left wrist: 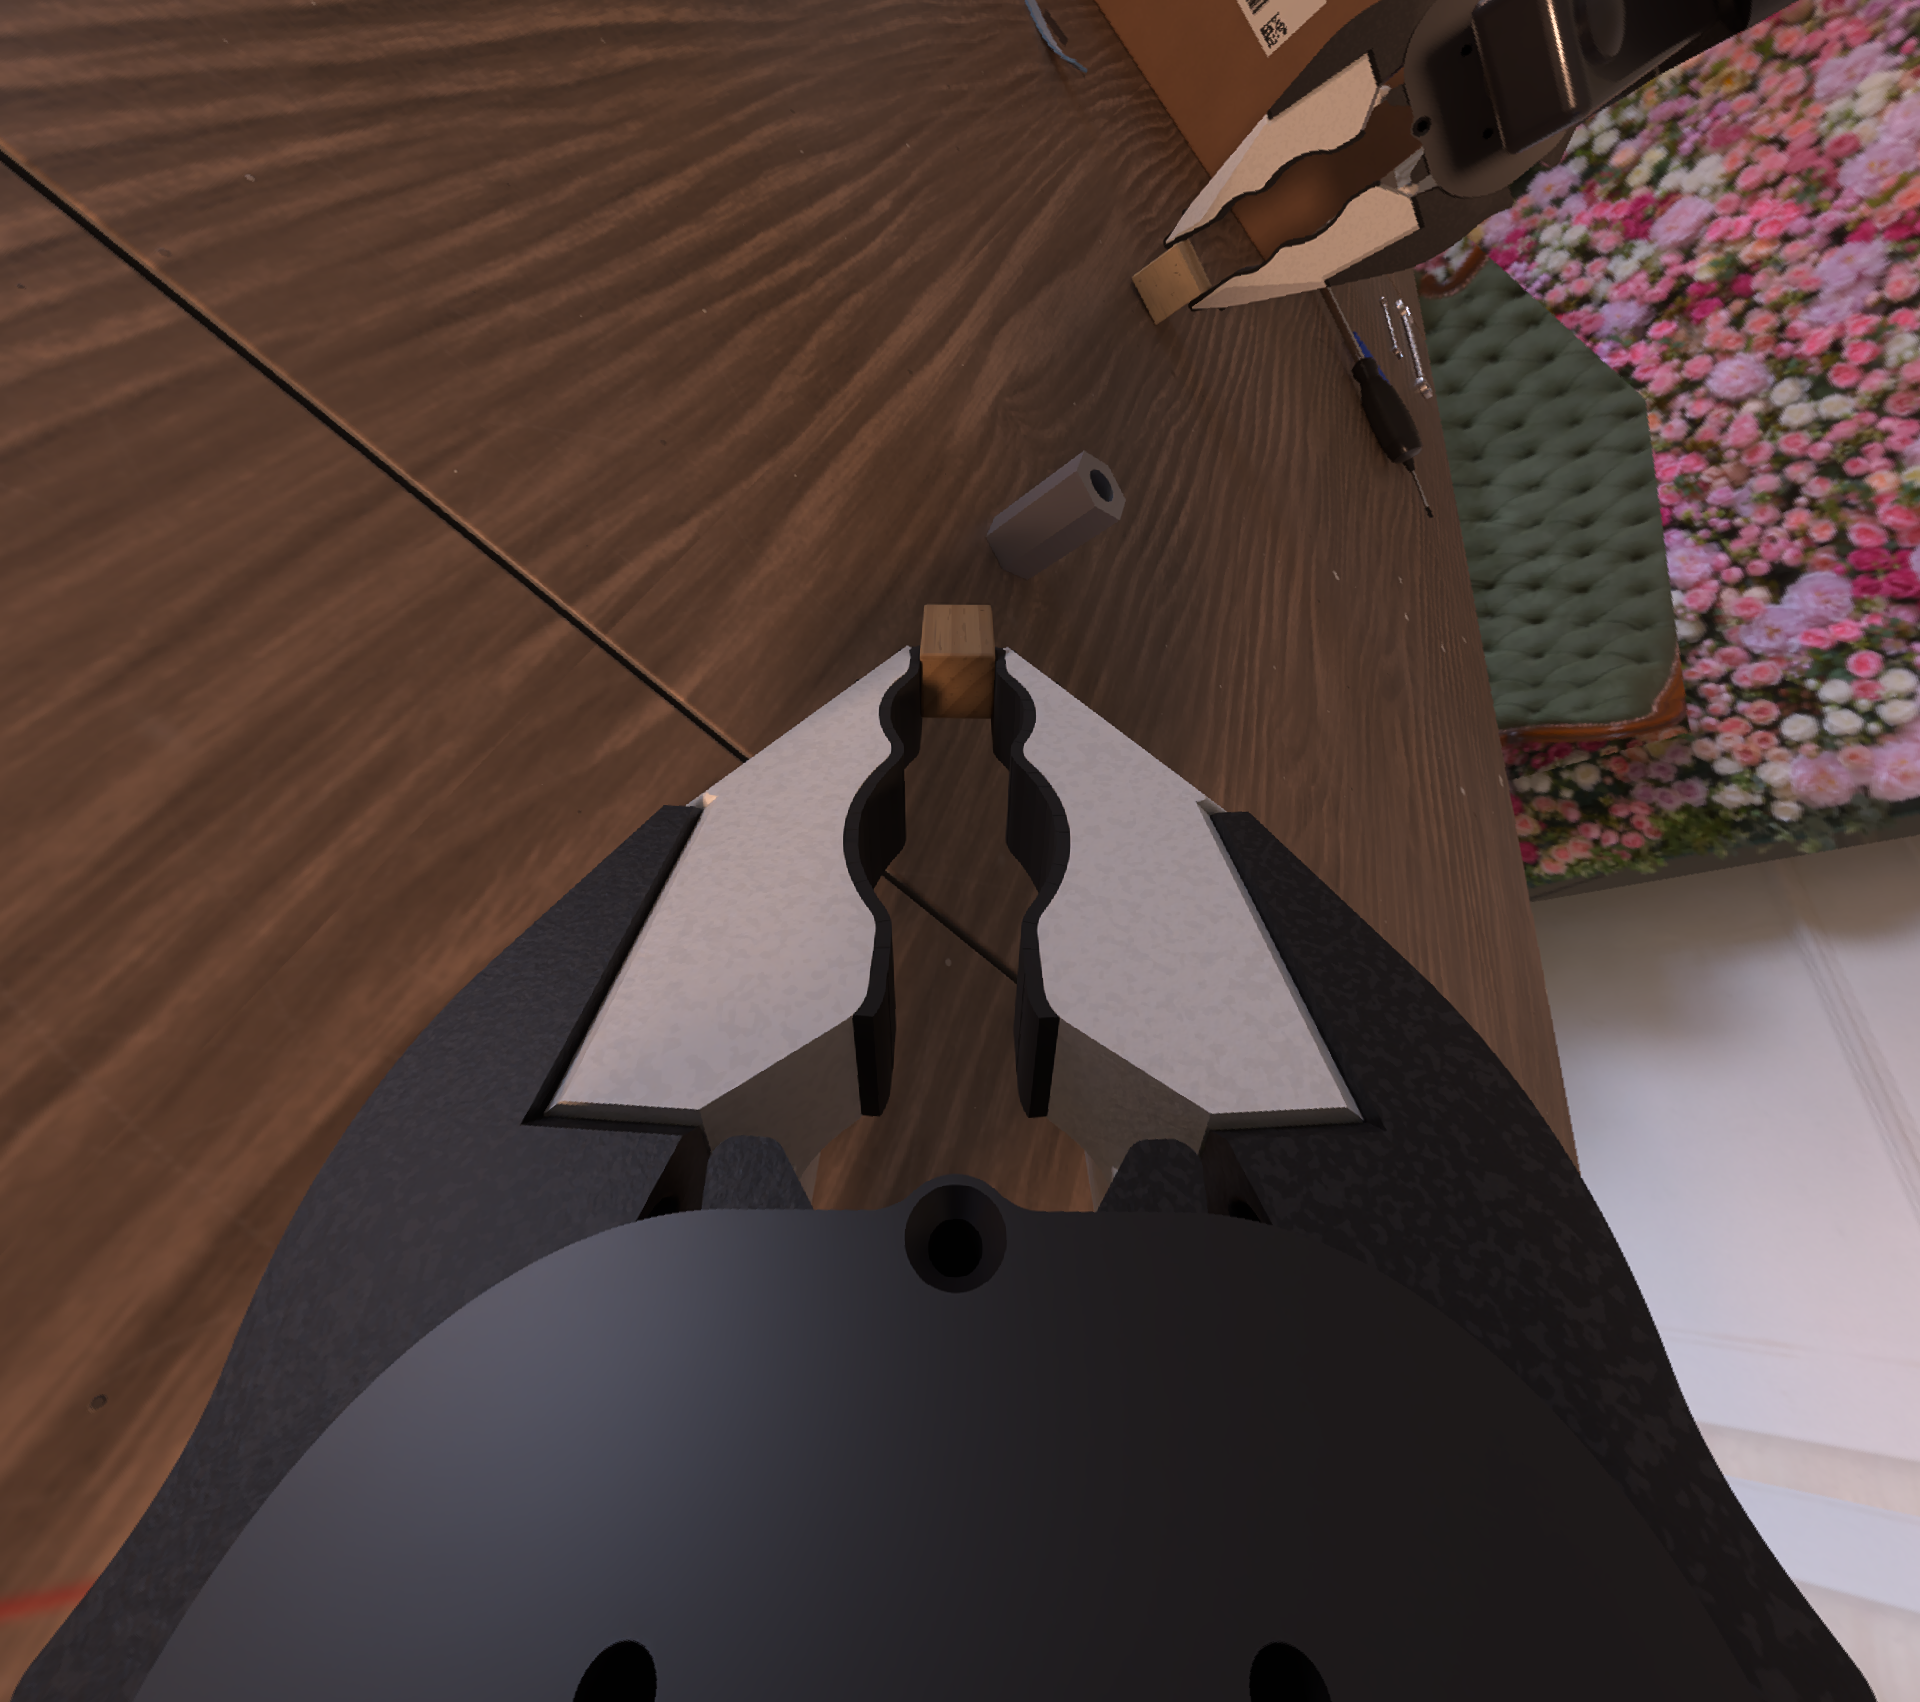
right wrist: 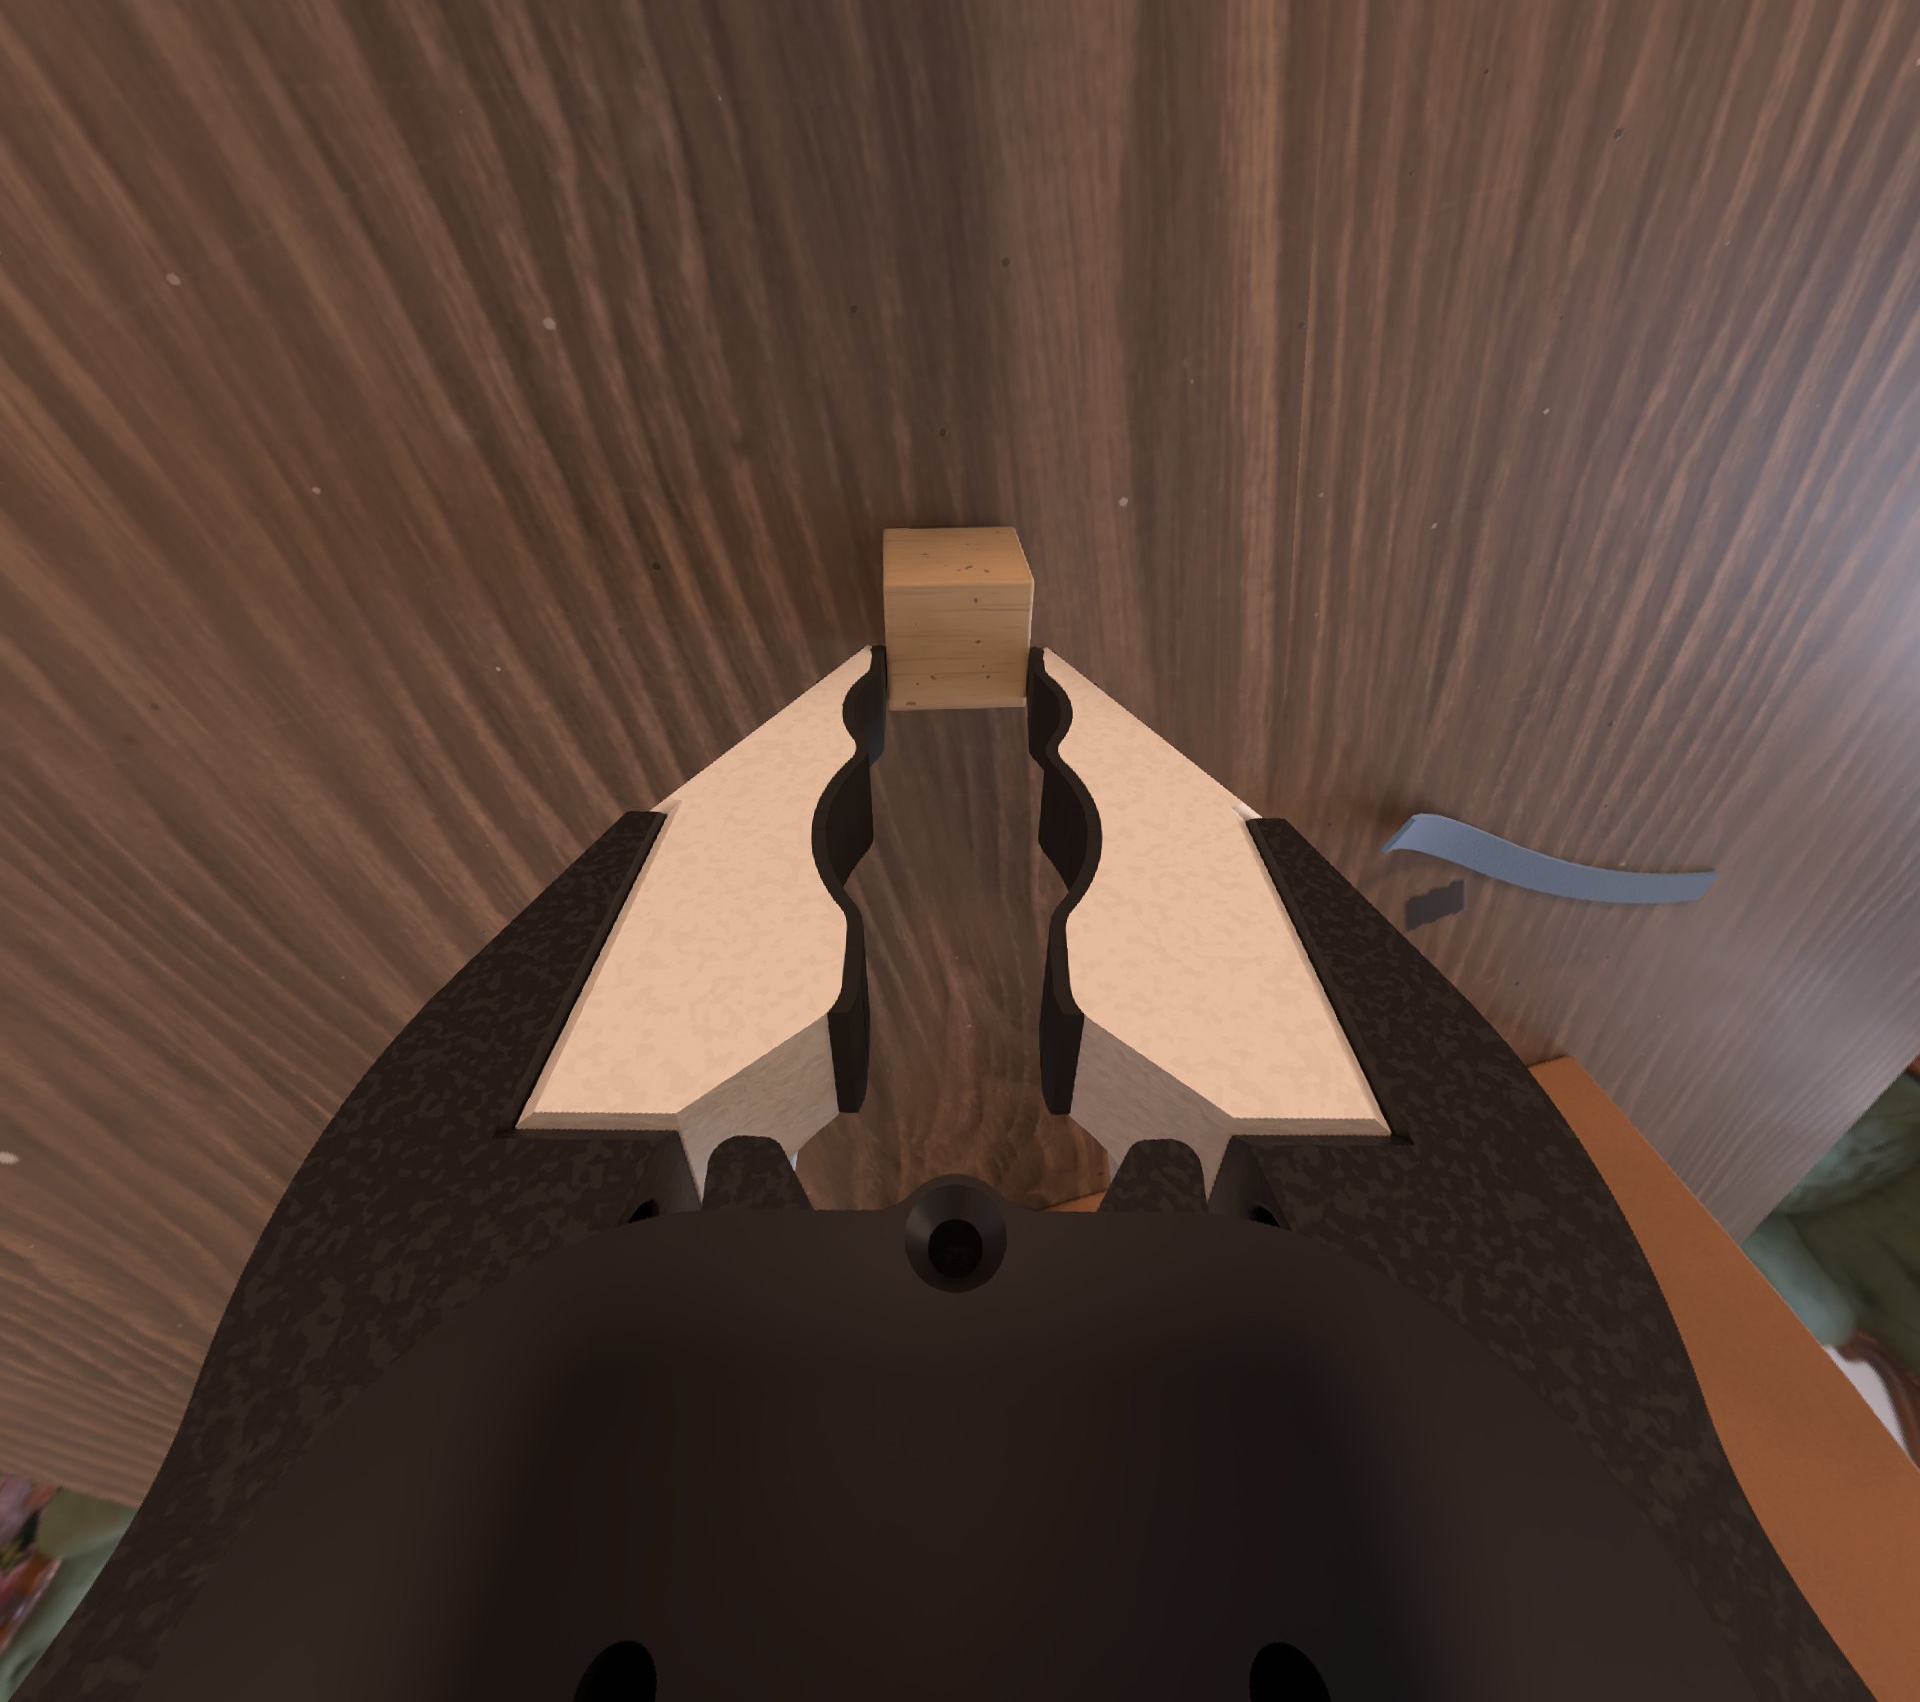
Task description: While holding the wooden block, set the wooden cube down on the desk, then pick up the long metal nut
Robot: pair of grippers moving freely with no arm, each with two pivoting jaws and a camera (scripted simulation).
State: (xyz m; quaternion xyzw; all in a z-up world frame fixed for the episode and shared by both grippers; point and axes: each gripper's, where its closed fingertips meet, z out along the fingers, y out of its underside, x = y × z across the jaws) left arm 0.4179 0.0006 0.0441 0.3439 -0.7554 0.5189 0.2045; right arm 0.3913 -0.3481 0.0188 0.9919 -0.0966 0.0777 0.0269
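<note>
A small brown wooden cube (left wrist: 957,665) is pinched at the tips of the left gripper (left wrist: 957,678) above the bench (left wrist: 520,302). A pale wooden block (right wrist: 958,629) is clamped in the right gripper (right wrist: 956,676) jaws. The long metal nut (left wrist: 1057,512) is seen lying on the bench just beyond the cube.

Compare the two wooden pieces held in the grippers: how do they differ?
The wood piece in the left gripper is darker, reddish brown; the one in the right gripper is pale tan with specks. The dark piece looks narrower between its fingertips, the pale one wider. Both are boxy, pinched at the fingertips above the desk.
</note>
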